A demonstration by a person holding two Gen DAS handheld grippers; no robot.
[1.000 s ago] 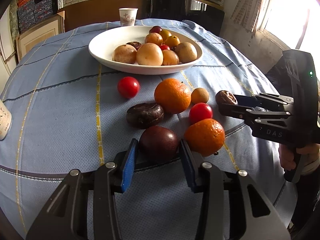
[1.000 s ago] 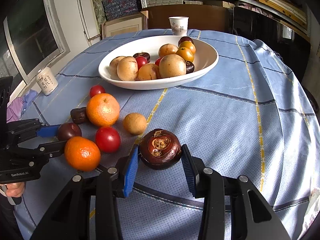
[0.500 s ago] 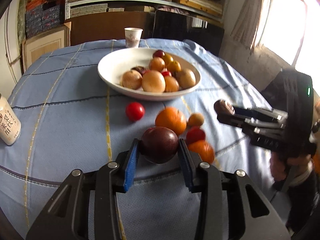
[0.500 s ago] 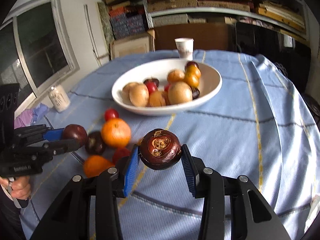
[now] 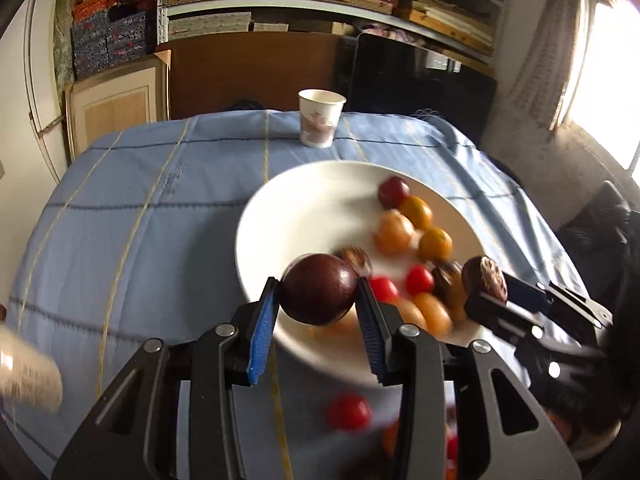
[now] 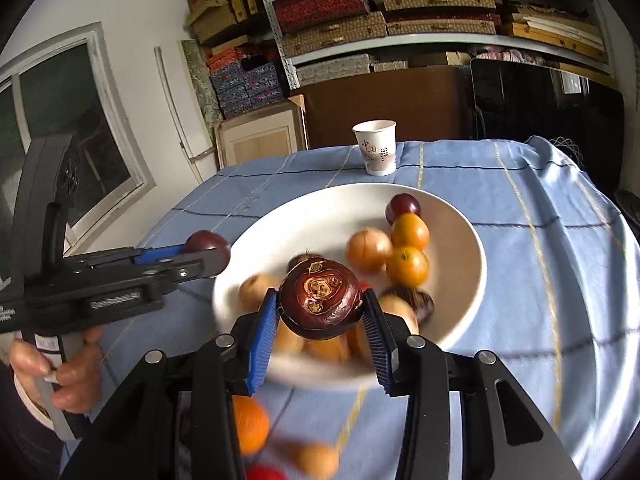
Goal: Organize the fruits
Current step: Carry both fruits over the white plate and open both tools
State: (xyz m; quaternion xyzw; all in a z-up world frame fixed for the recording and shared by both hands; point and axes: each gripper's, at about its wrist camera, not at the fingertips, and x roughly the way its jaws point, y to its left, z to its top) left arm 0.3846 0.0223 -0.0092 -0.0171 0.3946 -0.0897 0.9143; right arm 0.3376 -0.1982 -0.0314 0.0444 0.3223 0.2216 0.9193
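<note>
Round bench [image 5: 132, 216] under a quilted light-blue cloth with yellow and dark stitched grid lines. Behind it: metal shelving stacked with woven and patterned boxes, a brown wooden panel, a dark glossy panel, a framed board leaning on the wall. Bright window on one side, a dark-paned window on the other.

White paper cup [image 5: 321, 123] with printed marks stands at the far edge of the bench. A second white printed container [image 5: 28, 376] shows blurred at the near left edge.

Wide shallow white bowl [image 6: 452, 312], smooth and glossy, sits mid-bench. It holds small round fruit: orange, tan, red and dark purple pieces, bunched toward its right half in the left wrist view.

Left tongs [image 5: 318, 312], black frame with blue ribbed pads, pinch a smooth matte dark purple round fruit [image 5: 319, 294] over the bowl's near rim.

Right tongs [image 6: 320, 320], same build, pinch a dark maroon squat fruit [image 6: 320, 304] with a rough brown scarred top, above the fruit in the bowl. A hand [image 6: 60, 372] grips the left tool's handle.

Loose on the cloth in front of the bowl, all motion-blurred: a red tomato [image 5: 348, 412], an orange [image 6: 248, 424], a tan round fruit [image 6: 316, 460].
</note>
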